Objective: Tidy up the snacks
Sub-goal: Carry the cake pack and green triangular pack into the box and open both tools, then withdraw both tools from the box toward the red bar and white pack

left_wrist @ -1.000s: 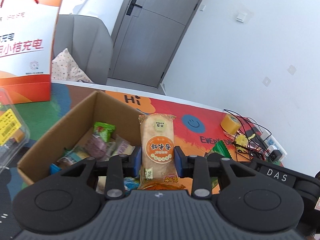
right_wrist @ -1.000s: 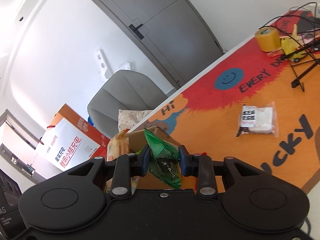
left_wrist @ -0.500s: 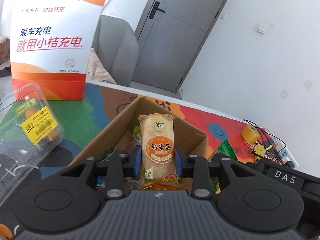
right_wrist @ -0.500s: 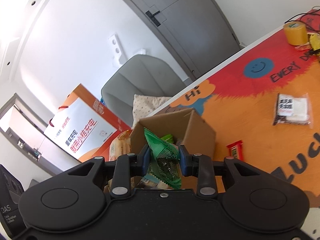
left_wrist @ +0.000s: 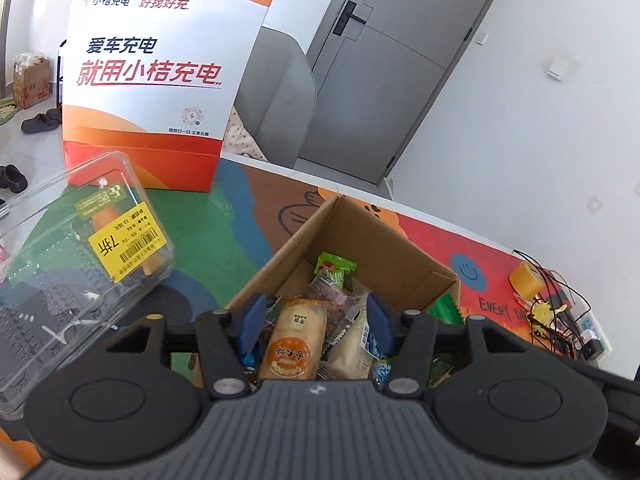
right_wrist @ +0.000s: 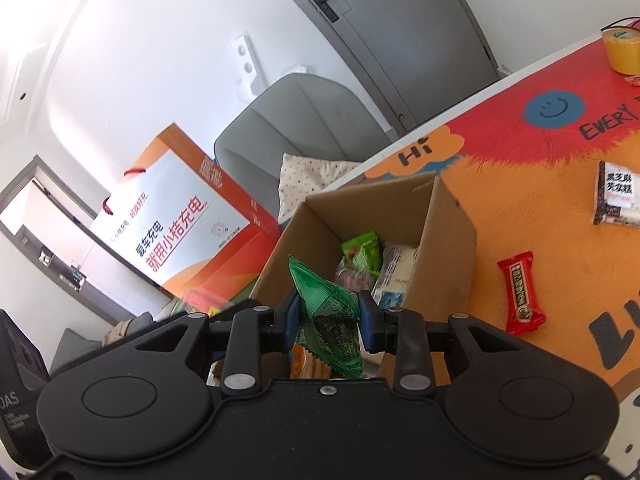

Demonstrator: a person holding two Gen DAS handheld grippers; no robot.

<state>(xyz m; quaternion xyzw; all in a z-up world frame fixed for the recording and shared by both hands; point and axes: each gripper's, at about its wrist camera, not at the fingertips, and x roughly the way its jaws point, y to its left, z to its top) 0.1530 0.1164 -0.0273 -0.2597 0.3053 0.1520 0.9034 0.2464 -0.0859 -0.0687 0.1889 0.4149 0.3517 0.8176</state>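
Note:
An open cardboard box (left_wrist: 372, 240) holds several wrapped snacks; it also shows in the right wrist view (right_wrist: 448, 224). My left gripper (left_wrist: 314, 322) is open over the box's near end. An orange rice-cracker pack (left_wrist: 294, 344) lies loose among the snacks between its fingers, touching neither. My right gripper (right_wrist: 328, 318) is shut on a green snack packet (right_wrist: 326, 312), held over the box's near edge. A red candy bar (right_wrist: 520, 292) and a black-and-white snack pack (right_wrist: 616, 194) lie on the table right of the box.
A white and orange paper gift bag (left_wrist: 156, 80) stands behind the box on the left. A clear plastic clamshell (left_wrist: 76, 256) sits at the left. A yellow tape roll (right_wrist: 622, 50) and cables (left_wrist: 560, 312) lie far right. A grey chair (right_wrist: 304, 120) stands behind the table.
My left gripper has opened and let go of the rice-cracker pack, which now lies in the box. My right gripper has moved closer over the box with the green packet.

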